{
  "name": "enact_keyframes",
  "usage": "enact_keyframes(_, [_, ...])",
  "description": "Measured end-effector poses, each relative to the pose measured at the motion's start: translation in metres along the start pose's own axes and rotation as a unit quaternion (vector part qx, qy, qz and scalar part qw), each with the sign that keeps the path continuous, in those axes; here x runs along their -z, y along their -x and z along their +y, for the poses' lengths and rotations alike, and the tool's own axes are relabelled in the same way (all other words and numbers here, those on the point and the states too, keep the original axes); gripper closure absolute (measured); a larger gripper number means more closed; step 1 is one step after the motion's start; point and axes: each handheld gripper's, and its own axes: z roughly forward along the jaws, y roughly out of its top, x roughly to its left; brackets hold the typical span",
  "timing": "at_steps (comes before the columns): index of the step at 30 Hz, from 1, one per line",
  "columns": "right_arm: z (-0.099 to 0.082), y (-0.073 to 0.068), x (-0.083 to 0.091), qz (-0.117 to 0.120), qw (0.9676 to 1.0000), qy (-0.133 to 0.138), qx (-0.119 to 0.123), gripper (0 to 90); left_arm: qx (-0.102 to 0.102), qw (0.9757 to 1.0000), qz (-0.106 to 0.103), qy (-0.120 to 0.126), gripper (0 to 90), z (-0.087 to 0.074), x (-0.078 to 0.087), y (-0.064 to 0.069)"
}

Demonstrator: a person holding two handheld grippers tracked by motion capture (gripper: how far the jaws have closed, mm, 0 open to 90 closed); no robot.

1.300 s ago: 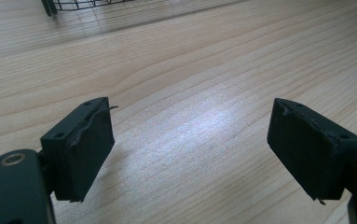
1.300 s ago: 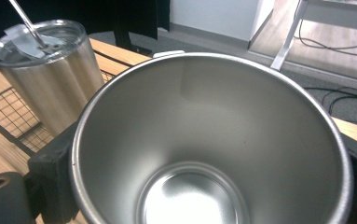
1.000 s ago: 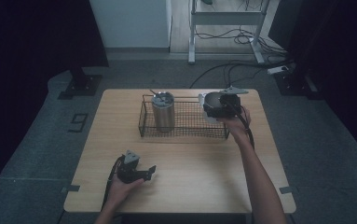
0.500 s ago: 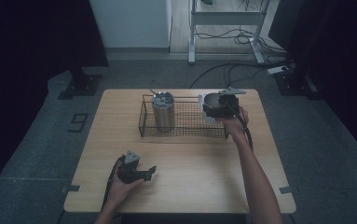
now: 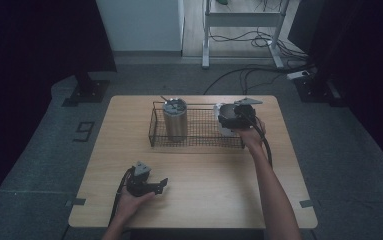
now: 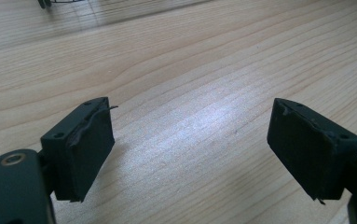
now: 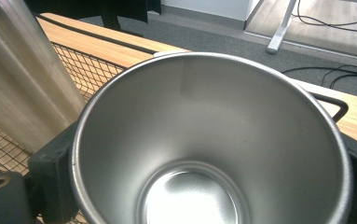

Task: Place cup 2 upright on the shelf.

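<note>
Two black jaws of the right gripper [image 5: 227, 120] clamp an open steel cup [image 7: 209, 144] at the wire basket's [image 5: 199, 131] right end, beside a lidded steel tumbler [image 5: 175, 119]. Left gripper [image 5: 160, 184] rests wide open and empty on the wooden table [image 5: 214, 175].

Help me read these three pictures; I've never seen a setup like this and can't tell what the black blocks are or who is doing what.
No robot here: a person holds a hand-operated claw in each hand at a wooden table. The wide picture looks down from above. The other two come from cameras riding on the claws, so the black blocks are each claw's own jaws. The left claw rests low near the table's front, jaws wide apart with bare wood between them. The right claw is at the right end of a wire basket and grips an open steel cup; you look straight into it. A second steel tumbler, with a lid, stands upright at the basket's left end.
</note>
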Motion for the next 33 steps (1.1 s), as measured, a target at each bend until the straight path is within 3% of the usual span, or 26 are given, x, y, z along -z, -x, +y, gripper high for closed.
enact_keyframes(11, [-0.004, -0.006, -0.01, 0.007, 0.9999, -0.012, 0.006, 6.5, 0.0, 1.0, -0.001, -0.001, 14.7, 0.0, 0.0, 0.0])
enact_keyframes(33, [-0.015, -0.011, -0.029, 0.001, 0.9978, -0.067, 0.007, 6.5, 0.0, 1.0, -0.002, -0.004, 14.7, -0.001, -0.001, 0.0])
